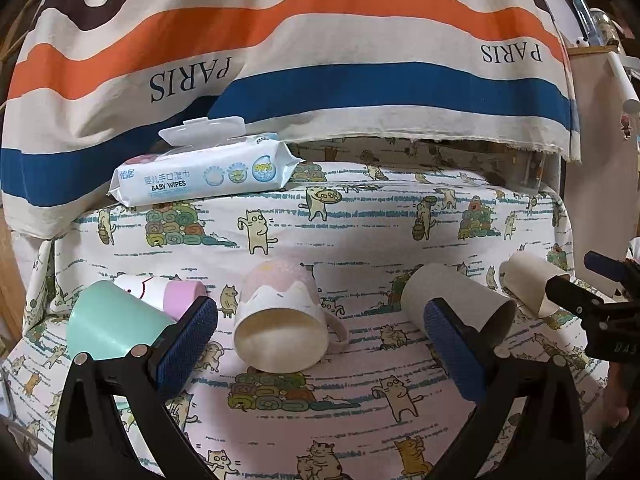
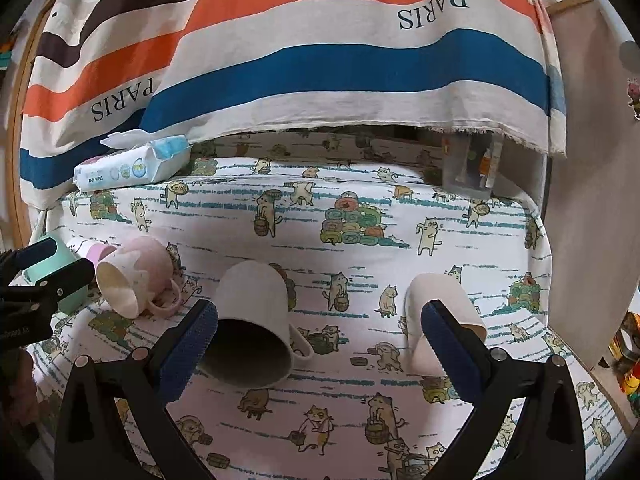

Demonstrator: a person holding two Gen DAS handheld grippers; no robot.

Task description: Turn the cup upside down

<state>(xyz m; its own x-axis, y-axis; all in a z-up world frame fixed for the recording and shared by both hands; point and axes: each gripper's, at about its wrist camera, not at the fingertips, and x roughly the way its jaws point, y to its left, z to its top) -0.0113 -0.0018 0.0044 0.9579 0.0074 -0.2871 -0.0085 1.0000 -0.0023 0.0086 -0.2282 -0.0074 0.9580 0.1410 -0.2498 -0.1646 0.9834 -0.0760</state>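
Observation:
Several cups lie on their sides on the cat-print cloth. A pink and white mug (image 1: 280,320) lies with its mouth toward me, between my left gripper's (image 1: 320,332) open fingers and apart from them. It also shows in the right wrist view (image 2: 132,276). A grey mug (image 2: 252,320) lies on its side between my right gripper's (image 2: 318,340) open fingers, nearer the left finger. It also shows in the left wrist view (image 1: 456,300). A cream paper cup (image 2: 440,320) lies behind the right finger. A mint cup (image 1: 108,320) and a white and pink cup (image 1: 160,292) lie at the left.
A pack of baby wipes (image 1: 204,172) lies at the back left on the cloth. A striped "PARIS" cloth (image 1: 320,60) hangs behind the surface. A clear container (image 2: 472,168) stands at the back right. A beige panel (image 2: 592,160) borders the right side.

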